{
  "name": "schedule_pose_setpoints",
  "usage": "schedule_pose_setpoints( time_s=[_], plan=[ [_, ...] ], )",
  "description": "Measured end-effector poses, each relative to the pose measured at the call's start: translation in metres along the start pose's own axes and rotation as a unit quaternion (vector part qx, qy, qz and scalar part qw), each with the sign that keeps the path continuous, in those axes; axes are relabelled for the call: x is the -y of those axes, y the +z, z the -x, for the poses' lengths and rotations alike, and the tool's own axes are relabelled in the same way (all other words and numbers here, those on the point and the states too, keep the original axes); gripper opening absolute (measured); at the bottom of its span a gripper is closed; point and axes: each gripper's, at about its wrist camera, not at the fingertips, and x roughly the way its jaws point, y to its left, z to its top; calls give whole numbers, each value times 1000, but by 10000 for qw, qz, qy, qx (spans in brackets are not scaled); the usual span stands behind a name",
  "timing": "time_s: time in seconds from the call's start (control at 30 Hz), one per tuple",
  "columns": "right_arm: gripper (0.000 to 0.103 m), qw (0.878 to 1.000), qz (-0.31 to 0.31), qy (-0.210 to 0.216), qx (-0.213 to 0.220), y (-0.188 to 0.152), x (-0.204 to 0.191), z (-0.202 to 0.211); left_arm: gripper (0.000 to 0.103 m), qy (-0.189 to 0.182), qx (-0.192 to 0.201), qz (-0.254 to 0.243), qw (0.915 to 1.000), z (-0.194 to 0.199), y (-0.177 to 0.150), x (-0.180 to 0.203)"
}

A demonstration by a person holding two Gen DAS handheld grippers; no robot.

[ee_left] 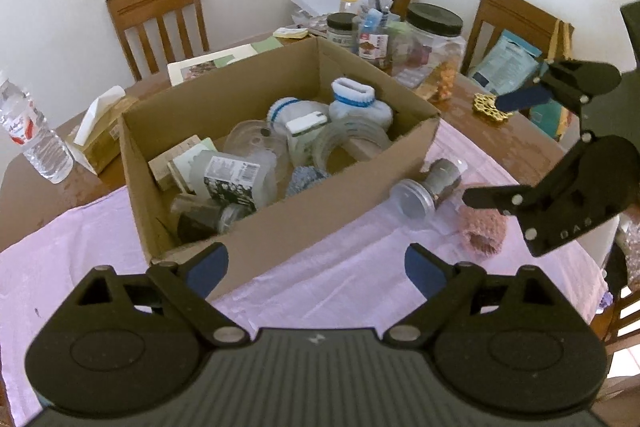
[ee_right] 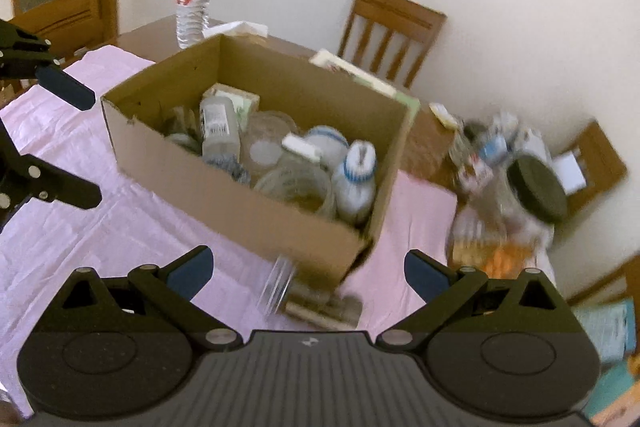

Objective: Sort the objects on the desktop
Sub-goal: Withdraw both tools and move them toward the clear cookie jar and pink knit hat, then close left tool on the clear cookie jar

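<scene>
An open cardboard box (ee_left: 304, 211) (ee_right: 248, 215) sits on a pink cloth and holds jars, a bottle, rolled white socks and a tape roll. A clear jar (ee_left: 430, 187) lies on its side on the cloth right of the box; in the right wrist view it is blurred (ee_right: 316, 297). A pink knitted piece (ee_left: 482, 231) lies beside it. My left gripper (ee_left: 316, 267) is open and empty in front of the box. My right gripper (ee_right: 308, 273) (ee_left: 484, 151) is open and empty just above the lying jar.
A water bottle (ee_left: 32, 135) and a tissue box (ee_left: 100, 131) stand left of the box. A big black-lidded jar (ee_left: 432, 55), smaller jars, papers and a gold trivet (ee_left: 490, 107) crowd the far right. Wooden chairs (ee_left: 160, 23) ring the table.
</scene>
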Motion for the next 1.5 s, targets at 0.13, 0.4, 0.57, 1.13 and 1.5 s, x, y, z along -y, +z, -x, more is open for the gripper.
schedule_pose_setpoints(
  time_s=[0.13,0.4,0.57,1.13,1.5],
  plan=[
    [103,9996,-204,-135,-130,-19,-8,5,95,-141,-49,43,9999,-3,-7,7],
    [103,9992,-314,154,-172,-50,-3,6,95,-2,-125,319,9994,-14,-3,29],
    [103,9988,-172,383,-249,-66,11,-6,95,150,-187,551,9982,-29,0,50],
    [103,9903,-210,1353,-249,-108,58,-56,95,252,-357,1756,9835,-87,35,105],
    [103,9864,-217,1605,-282,-122,58,-67,95,716,-389,1904,9783,-125,55,134]
  ],
)
